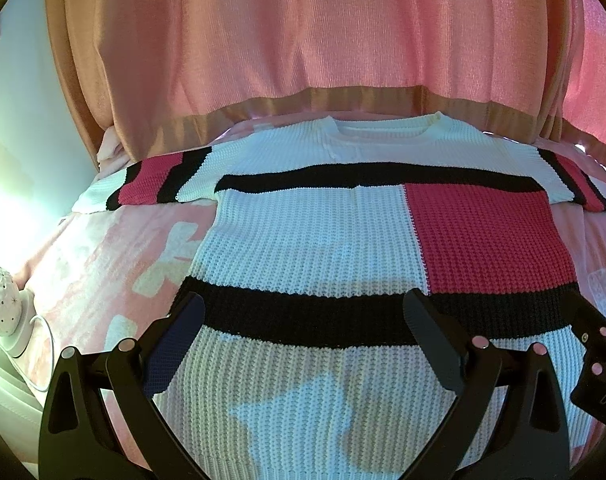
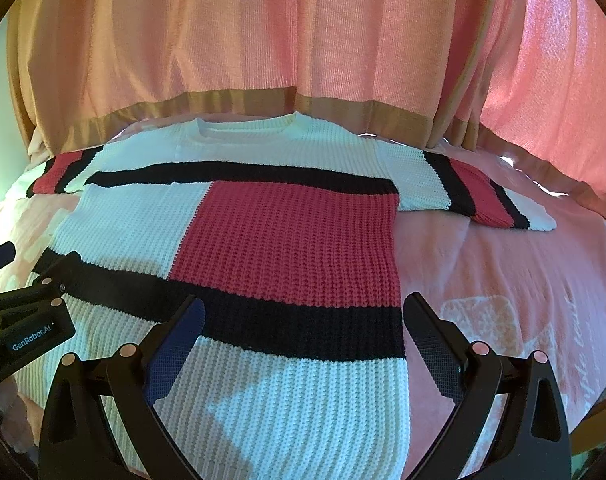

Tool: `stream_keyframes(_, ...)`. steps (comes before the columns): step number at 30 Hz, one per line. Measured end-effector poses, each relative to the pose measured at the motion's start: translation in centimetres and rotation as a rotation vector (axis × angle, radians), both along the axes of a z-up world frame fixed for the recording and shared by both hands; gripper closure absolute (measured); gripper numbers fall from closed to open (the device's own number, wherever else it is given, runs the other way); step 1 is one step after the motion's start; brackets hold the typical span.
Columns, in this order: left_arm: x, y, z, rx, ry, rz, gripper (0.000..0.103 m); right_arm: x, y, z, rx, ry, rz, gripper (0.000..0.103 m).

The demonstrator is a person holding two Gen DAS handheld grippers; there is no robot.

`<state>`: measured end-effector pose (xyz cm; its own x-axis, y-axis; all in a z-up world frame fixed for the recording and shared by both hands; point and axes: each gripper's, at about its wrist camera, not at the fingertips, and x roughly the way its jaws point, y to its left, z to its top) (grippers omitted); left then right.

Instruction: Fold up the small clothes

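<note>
**Sweater's laid out flat, both grippers hovering at the hem: where this could go sideways**

Both tools are sitting wide open with nothing in them. The left gripper is hanging over the lower white band of the sweater, fingers spread to either side of the black stripe. The right gripper is doing the same nearer the sweater's right edge, one finger over the knit, the other over the pink blanket.

The sweater is lying face up on the bed, collar toward the curtain, both sleeves stretched out sideways.

What I'm worrying about: that chunky knit is thick and stretchy, so a shallow pinch is probably going to grab only the top layer and drag it off the back. The right finger over the blanket could be catching blanket along with the hem. Uneven lifting would be skewing the fold.

Containers: none showing, no basket or bin. Only a small white lamp is sitting off the bed's left side.
</note>
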<state>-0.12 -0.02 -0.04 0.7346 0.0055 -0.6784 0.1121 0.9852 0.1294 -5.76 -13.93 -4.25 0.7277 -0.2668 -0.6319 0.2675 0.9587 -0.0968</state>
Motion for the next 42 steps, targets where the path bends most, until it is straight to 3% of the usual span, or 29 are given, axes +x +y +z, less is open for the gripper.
stream_keyframes(42,0.1,0.14,-0.17,0.01,-0.002,0.004,0.006,0.13,0.28,0.05,0.001,0.003,-0.006,0.005)
